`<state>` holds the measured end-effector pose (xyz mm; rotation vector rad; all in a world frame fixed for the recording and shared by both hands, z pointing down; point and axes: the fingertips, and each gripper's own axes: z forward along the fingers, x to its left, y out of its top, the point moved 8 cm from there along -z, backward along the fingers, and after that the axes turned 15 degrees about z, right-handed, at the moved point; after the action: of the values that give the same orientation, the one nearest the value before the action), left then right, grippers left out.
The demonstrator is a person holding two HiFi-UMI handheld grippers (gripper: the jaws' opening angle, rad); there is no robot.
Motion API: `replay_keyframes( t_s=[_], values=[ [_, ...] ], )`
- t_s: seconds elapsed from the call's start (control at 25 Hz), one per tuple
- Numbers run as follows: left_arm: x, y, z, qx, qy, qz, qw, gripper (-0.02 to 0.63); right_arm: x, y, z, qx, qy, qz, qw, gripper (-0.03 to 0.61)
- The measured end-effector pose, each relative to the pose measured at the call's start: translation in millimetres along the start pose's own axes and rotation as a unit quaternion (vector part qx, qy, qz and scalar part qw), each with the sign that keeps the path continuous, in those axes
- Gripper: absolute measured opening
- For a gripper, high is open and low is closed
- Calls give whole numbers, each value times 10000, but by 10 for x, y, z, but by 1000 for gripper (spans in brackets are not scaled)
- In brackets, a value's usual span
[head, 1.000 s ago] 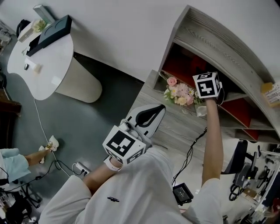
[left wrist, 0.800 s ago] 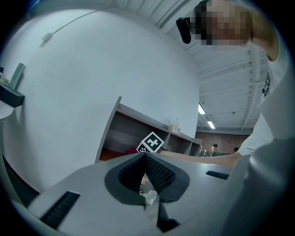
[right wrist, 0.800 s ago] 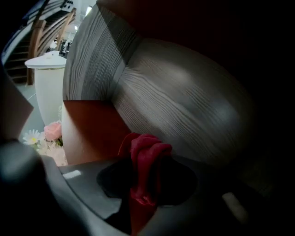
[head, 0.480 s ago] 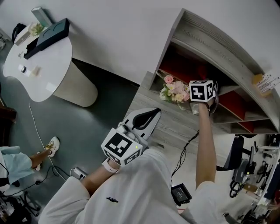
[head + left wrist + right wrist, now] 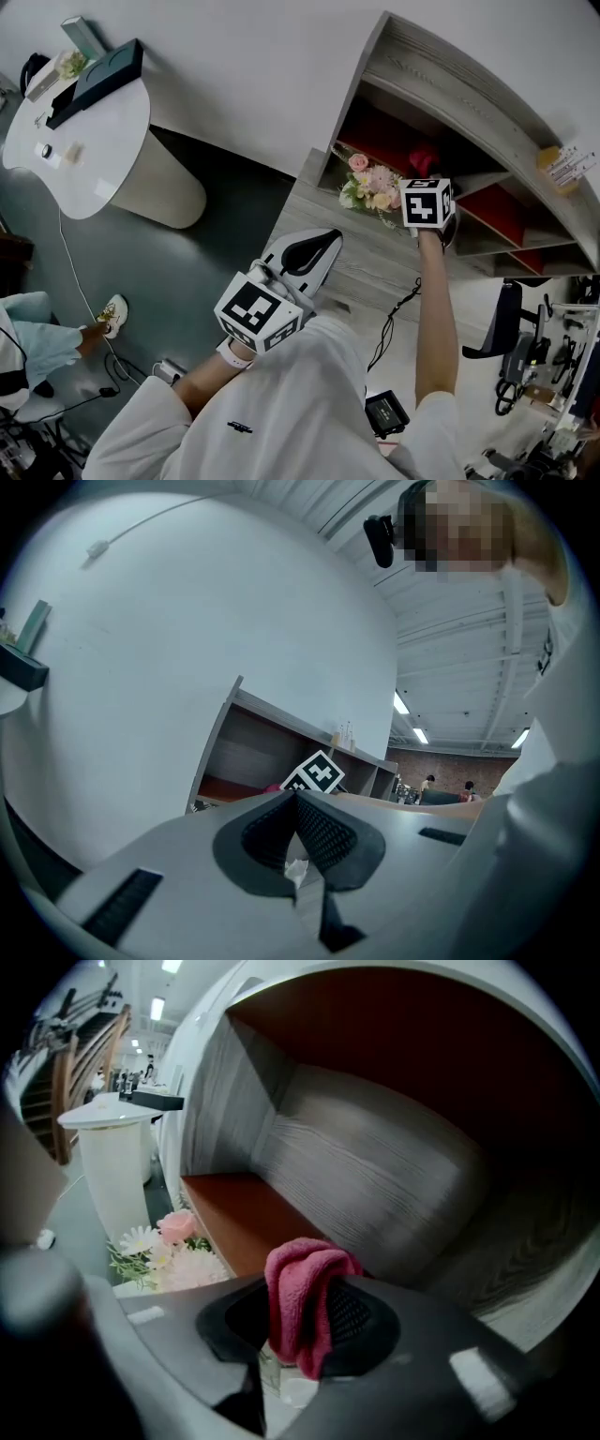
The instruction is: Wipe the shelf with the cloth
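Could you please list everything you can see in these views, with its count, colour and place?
shelf: one, grey wood with red inside, upper right of the head view
flowers: one bunch, pink and white, on the shelf's lower ledge
cloth: one, pink-red, in front of the open compartment
small items: a few, pale, on the shelf's top, too small to name
table: one, white, upper left
dark case: one, on the table
cable: one, white, on the floor at left
black device: one, on the floor
left gripper: jaws together, held low near the body
right gripper: clamped on the cloth, at the shelf
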<state>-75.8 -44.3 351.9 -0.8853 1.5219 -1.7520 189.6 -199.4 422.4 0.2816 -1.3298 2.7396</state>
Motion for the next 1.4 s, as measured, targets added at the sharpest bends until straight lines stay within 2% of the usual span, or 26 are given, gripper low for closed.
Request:
replay_keyframes(
  t_s=[0.12, 0.36, 0.56, 0.88, 1.12, 1.2, 1.4],
  values=[
    [-23, 7, 11, 5, -29, 29, 10000, 2, 191, 52, 20, 7, 236, -353, 9991, 120],
    [48, -1, -32, 50, 108, 22, 9999, 2, 484, 236, 79, 70, 842, -601, 9946, 120],
    [82, -28, -35, 100, 209, 9, 9997, 2, 710, 366, 137, 45, 1206, -1020, 9874, 120],
    [114, -47, -20, 180, 469, 49, 9987, 2, 1154, 564, 224, -227, 1889, -1394, 9718, 120],
    [175, -14, -48, 205, 645, 53, 9977, 2, 1317, 658, 250, -241, 1969, -1649, 9661, 120],
    [174, -22, -21, 227, 629, 45, 9977, 2, 1314, 715, 232, -307, 2008, -1587, 9662, 118],
    [152, -30, 65, 261, 536, 53, 9982, 2, 1207, 903, 56, -1005, 1976, -1367, 9655, 118]
  ],
)
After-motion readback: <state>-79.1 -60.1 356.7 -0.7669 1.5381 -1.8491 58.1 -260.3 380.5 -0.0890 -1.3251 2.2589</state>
